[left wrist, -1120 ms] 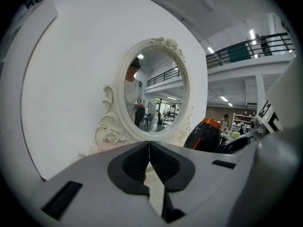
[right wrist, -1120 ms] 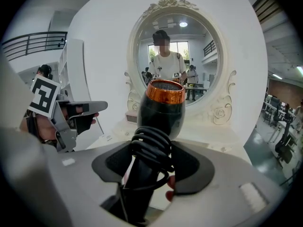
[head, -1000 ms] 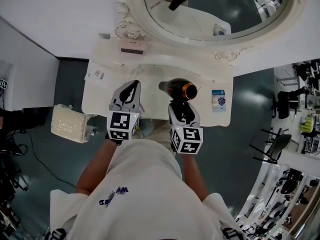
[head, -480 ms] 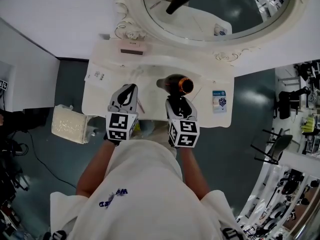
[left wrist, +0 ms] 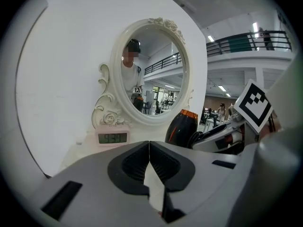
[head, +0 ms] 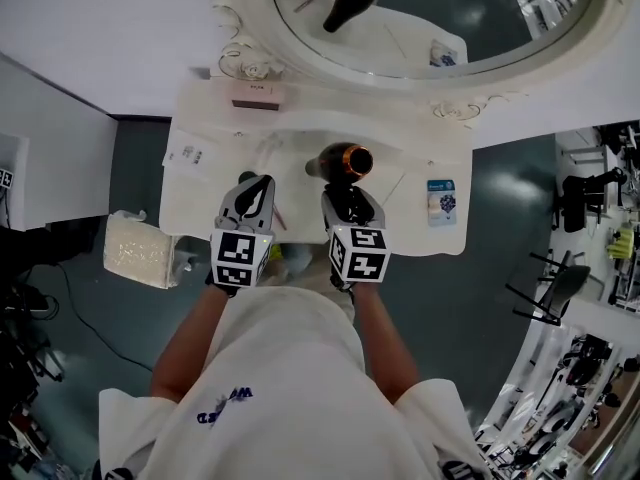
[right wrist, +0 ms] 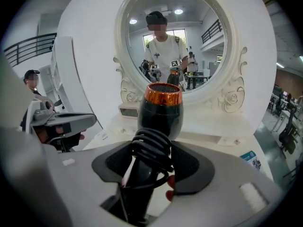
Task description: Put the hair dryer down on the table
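A: As we looked down from the head view, where did we find the hair dryer (head: 342, 160)?

B: We found it over the middle of the white vanity table (head: 200, 193), in front of the oval mirror (head: 420, 28). In the right gripper view its black barrel rose from the jaws, and its orange-ringed end faced the mirror. We could not tell whether it touched the tabletop.

A: What held it?

B: The right gripper (head: 348, 203) did. In the right gripper view we saw both jaws pinching the black handle, with the coiled cord (right wrist: 152, 150) bunched against the handle between the pads.

A: And the left gripper (head: 252, 196)?

B: It hung just left of the right one, over the table's near edge and apart from the dryer. In the left gripper view its jaws were pressed together at the tips, and we saw nothing between them.

A: What else did we note on the table?

B: A small digital clock (head: 254, 93) stood at the back, against the left of the mirror's frame. A printed paper (head: 190, 154) lay at the left end. A blue packet (head: 440, 200) lay at the right end, well apart from the dryer. The mirror showed the person's reflection.
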`<state>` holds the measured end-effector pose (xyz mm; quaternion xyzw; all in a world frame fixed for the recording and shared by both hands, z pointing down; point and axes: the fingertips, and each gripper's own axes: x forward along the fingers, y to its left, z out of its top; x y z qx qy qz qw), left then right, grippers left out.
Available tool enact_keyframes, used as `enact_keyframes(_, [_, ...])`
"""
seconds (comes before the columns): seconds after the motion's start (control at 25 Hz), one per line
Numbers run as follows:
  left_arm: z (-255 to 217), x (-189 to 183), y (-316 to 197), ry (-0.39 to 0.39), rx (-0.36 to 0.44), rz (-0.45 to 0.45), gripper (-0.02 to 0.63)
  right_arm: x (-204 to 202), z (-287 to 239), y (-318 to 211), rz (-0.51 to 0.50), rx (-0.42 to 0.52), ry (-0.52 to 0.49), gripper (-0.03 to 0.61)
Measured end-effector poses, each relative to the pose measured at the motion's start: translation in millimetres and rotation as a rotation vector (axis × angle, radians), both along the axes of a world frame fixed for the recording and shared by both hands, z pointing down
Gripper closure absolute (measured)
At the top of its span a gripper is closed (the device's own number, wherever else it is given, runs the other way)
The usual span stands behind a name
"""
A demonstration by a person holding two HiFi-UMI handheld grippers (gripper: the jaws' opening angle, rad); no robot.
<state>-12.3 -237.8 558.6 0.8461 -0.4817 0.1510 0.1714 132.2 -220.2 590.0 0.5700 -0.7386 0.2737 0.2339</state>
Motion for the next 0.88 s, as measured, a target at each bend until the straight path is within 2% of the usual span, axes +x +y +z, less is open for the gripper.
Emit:
enact_keyframes(0.32, [27, -11, -6, -0.015, -0.045, -0.053, 0.604, -4, 13, -18, 0.014, -0.001, -0.050, 0.314])
enact_keyframes(0.88, [44, 3, -20, -0.009, -0.082, -0.042, 0.604, -12, 41, -33, -0.029, -0.034, -0.039, 0.321])
